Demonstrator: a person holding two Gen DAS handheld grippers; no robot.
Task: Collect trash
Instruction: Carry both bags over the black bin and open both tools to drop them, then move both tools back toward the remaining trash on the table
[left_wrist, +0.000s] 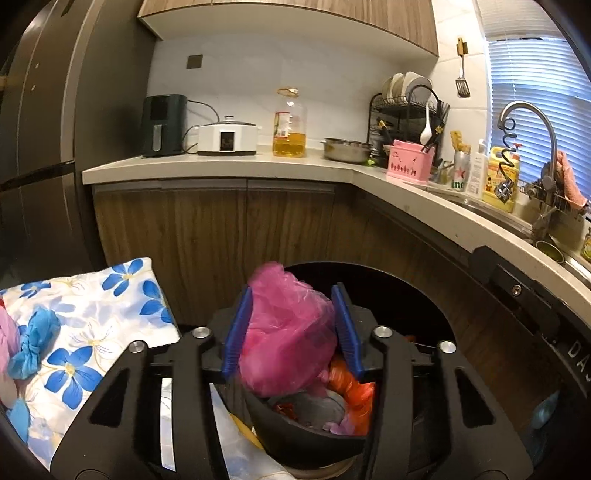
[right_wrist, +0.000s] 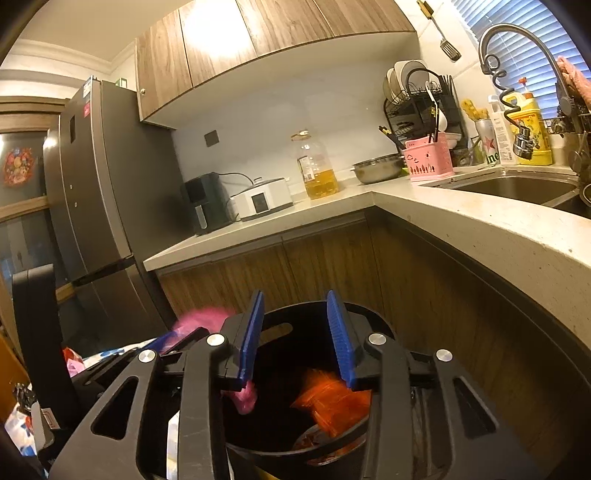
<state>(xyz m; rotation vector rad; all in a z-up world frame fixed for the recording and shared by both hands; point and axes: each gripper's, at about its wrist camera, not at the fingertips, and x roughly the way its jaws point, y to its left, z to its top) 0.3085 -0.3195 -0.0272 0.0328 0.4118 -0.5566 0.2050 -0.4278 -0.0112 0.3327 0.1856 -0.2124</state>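
Observation:
A crumpled pink plastic bag (left_wrist: 288, 332) sits between the blue fingers (left_wrist: 236, 332) of my left gripper (left_wrist: 292, 290), right over the black bin (left_wrist: 406, 284). The jaws stand apart and the bag looks loose, its top blurred. An orange bag (left_wrist: 351, 387) lies inside the bin among other trash. In the right wrist view my right gripper (right_wrist: 295, 295) is open over the same bin (right_wrist: 306, 317) with nothing between its fingers. The orange bag (right_wrist: 332, 395) shows blurred just below its right finger. Pink plastic (right_wrist: 245, 400) shows by the left finger.
A blue-flowered cloth (left_wrist: 92, 314) with a crumpled blue bag (left_wrist: 33, 343) on it lies left of the bin. Wooden cabinets (left_wrist: 221, 229) and an L-shaped counter (left_wrist: 229, 166) stand close behind and to the right, a sink (right_wrist: 517, 188) on the right. A grey fridge (right_wrist: 96, 206) stands at the left.

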